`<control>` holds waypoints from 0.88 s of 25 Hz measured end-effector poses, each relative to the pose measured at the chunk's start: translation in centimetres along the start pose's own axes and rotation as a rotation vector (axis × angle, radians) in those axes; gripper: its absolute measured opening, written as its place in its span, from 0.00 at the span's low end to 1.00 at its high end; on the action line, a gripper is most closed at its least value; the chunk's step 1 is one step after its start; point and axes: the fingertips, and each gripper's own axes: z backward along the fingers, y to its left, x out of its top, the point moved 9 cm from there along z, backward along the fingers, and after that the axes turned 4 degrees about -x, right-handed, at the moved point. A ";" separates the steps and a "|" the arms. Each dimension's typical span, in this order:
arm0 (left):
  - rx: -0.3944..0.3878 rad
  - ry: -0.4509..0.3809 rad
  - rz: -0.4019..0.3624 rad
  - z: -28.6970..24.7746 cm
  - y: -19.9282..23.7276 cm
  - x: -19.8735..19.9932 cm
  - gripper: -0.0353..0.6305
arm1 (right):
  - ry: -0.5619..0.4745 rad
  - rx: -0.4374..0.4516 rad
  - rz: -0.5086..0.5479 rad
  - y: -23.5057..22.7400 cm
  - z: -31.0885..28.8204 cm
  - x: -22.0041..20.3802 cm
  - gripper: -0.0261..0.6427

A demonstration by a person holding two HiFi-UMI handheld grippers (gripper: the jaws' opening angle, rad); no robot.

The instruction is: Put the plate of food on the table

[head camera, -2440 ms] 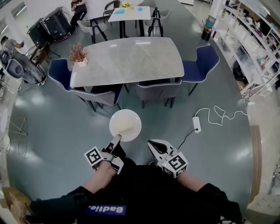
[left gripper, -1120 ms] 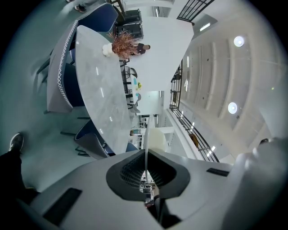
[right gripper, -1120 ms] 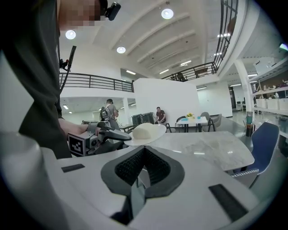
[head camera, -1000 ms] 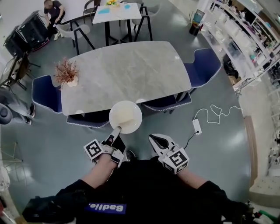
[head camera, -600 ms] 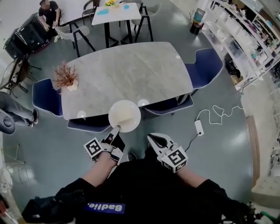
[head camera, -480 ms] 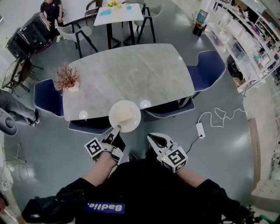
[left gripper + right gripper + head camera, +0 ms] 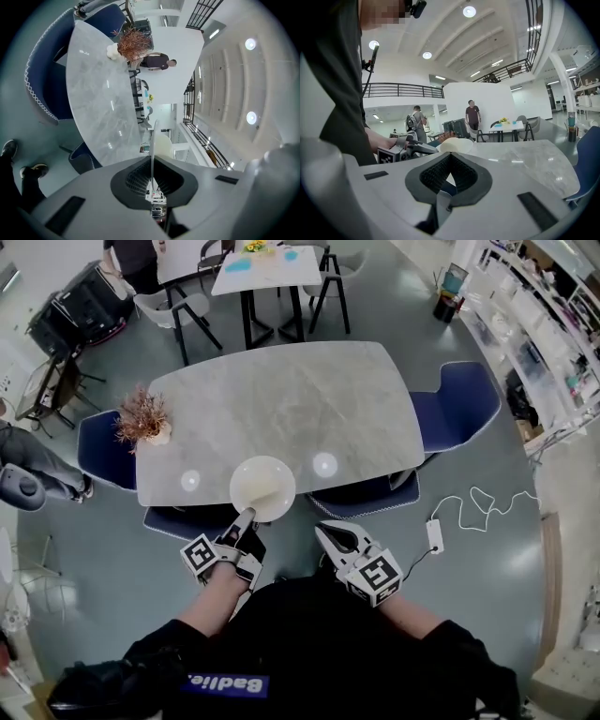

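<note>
Plate of food [image 7: 262, 487]: held in the air by its near rim, roughly level. In the head view it overlaps the near edge of the desk [image 7: 281, 399]. Its contents are pale and cannot be identified.
Left claw [image 7: 246, 521]: jaws closed narrow on the plate's near rim. The left gripper view shows the rim edge-on [image 7: 153, 140] between the pads. A rim pinch probably serves to keep the underside free to meet the desk.
Right claw [image 7: 328, 535]: jaws together, nothing between them. It hangs beside the left claw, apart from the plate, and takes no share of the load.
Carry attitude: the plate is held out ahead of the body, likely so the food stays put and the landing spot stays in sight.
Landing zone: the grey desk top is bare near the plate. A dried plant [image 7: 142, 420] stands at the left end, well apart.
Obstruction: a blue chair [image 7: 183, 519] sits tucked in below the plate.
Change from earlier frames: the plate was over the floor, short of the chairs, and is now at the desk edge. The grip and the right claw's position are unchanged.
Task status: approach nearly complete, as judged; the plate is not yet set down.
</note>
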 end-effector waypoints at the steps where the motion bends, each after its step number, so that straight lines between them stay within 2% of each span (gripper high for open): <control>1: 0.002 -0.010 0.000 -0.7 0.1 0.0 0.07 | 0.004 0.009 -0.001 -0.9 -0.1 0.1 0.05; 6: 0.000 -0.075 -0.033 -3.6 1.5 1.1 0.07 | 0.028 0.044 -0.017 -4.7 -0.7 -0.1 0.05; 11: 0.026 -0.148 -0.016 -6.1 4.0 3.2 0.07 | 0.076 0.069 -0.019 -6.1 -2.3 -0.5 0.05; 15: 0.038 -0.153 -0.002 -8.3 5.9 5.7 0.07 | 0.097 0.062 -0.008 -6.0 -4.0 -0.3 0.05; 22: 0.077 -0.122 -0.038 -12.8 9.7 10.1 0.07 | 0.132 0.001 0.026 -5.4 -6.6 1.5 0.05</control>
